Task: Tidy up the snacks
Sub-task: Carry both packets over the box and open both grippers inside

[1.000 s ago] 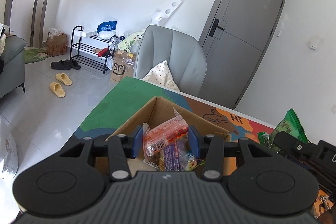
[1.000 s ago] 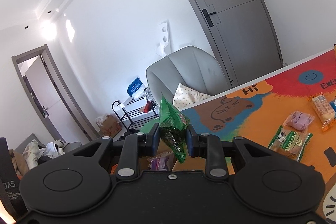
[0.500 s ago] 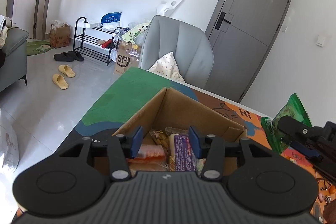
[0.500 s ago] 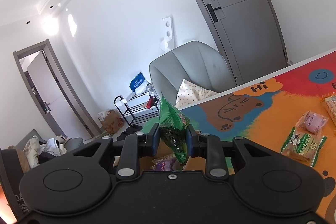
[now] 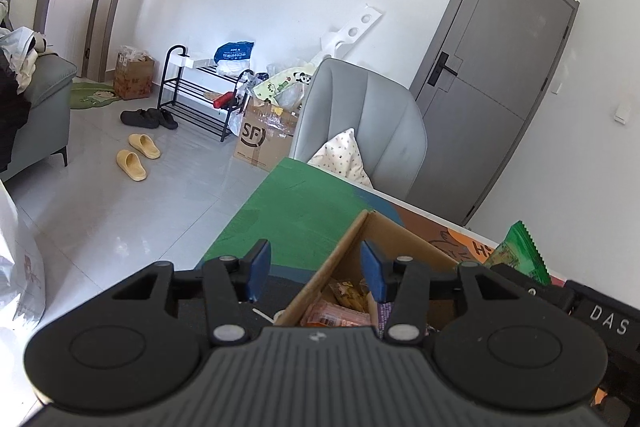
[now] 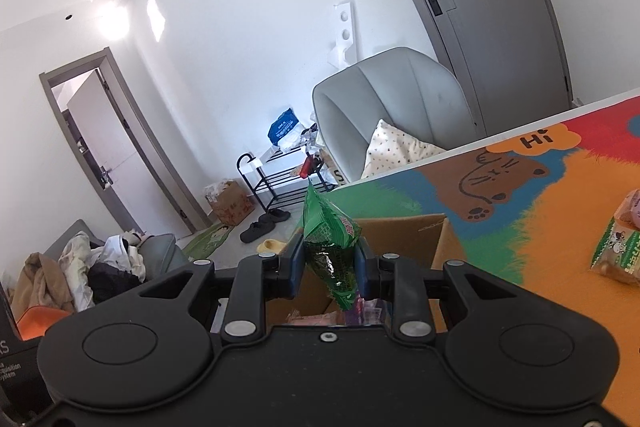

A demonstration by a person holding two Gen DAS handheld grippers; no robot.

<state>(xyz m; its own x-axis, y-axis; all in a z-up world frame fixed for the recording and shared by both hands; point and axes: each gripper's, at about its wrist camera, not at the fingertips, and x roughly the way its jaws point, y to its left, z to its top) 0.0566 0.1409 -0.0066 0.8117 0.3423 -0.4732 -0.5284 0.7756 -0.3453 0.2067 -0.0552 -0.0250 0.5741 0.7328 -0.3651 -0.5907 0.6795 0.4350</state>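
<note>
- The table mat [image 6: 560, 247], bright with its cartoon bear, carries everything here, and the cardboard box [image 6: 404, 239] stands at its green end as the collecting point for the snacks.
- Over that box comes the right gripper [image 6: 329, 269], fingers clamped on a green snack bag [image 6: 330, 239] that stands upright between them; it looks poised to drop in next.
- The left gripper [image 5: 316, 273] hangs at the box's near-left corner, and its jaws have just been opening: fingers apart, nothing between them, so its job looks done.
- Inside the box lie wrapped snacks [image 5: 340, 309], heaped loosely with room on top.
- Well to the right of the box, more packets [image 6: 622, 251] wait on the mat.
- Beyond the box stands a grey chair [image 5: 360, 131] with a cushion, clear of the work.
- What could get in the way is the box's raised flap [image 6: 424, 227] and the left gripper close alongside.
</note>
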